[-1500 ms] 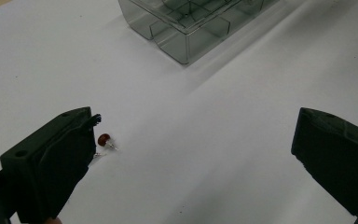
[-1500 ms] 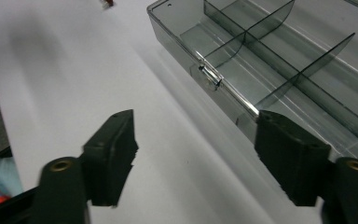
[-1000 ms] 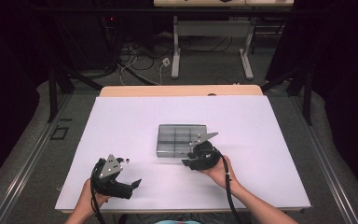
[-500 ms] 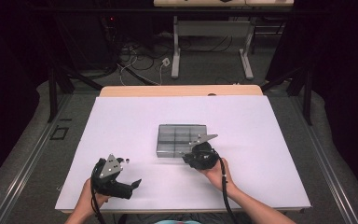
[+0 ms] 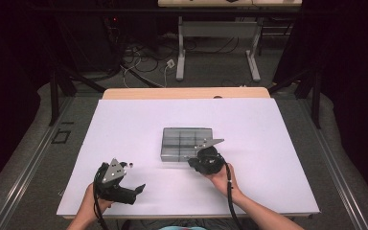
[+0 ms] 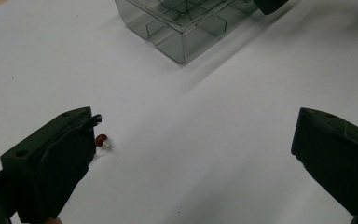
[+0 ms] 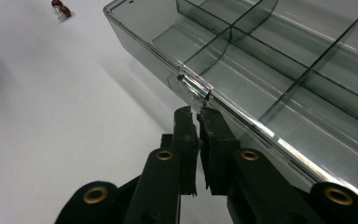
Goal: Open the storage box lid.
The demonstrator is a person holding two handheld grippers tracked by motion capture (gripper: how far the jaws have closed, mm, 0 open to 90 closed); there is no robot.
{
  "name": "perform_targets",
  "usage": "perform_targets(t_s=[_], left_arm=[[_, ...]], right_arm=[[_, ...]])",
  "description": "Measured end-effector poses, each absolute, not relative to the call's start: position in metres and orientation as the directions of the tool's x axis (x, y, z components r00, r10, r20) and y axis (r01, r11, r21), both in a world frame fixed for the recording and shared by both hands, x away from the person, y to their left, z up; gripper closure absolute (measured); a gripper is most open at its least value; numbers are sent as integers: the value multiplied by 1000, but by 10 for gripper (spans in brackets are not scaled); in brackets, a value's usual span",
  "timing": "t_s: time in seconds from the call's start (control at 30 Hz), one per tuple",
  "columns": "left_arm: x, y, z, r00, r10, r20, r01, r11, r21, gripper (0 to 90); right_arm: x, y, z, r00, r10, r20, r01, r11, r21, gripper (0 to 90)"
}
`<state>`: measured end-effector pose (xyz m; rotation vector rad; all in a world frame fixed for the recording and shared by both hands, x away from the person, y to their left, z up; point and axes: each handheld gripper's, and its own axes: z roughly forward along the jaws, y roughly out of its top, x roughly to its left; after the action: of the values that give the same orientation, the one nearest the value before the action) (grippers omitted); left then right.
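Clear plastic organizer box [image 5: 186, 143] with divided compartments, resting mid-worktop [image 5: 278, 143] on white covering. Right gripper [image 5: 194, 161] at near edge, jaws just closed nearly together, tips at small latch [image 7: 193, 87] on front wall, nothing visibly pinched between them. Left gripper [image 5: 136, 190] well apart, near worktop's front edge, jaws wide open and empty, tiny red-capped piece [image 6: 101, 139] just beside one jaw. Likely light, rigid, smooth and slippery; best gripped at latch tab or thin rim.
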<state>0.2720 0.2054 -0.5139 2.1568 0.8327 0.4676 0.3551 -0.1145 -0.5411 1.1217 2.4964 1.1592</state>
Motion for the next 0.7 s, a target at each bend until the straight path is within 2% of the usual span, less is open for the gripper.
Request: perform_targets(t_s=[0.27, 0.7], left_arm=[[272, 205, -514, 720, 691, 59, 413, -496, 764, 0], [272, 205, -514, 721, 691, 60, 412, -496, 765, 0]], right_arm=[[355, -115, -542, -685, 705, 182, 583, 382, 717, 879], [354, -116, -540, -688, 705, 171, 574, 385, 723, 878]])
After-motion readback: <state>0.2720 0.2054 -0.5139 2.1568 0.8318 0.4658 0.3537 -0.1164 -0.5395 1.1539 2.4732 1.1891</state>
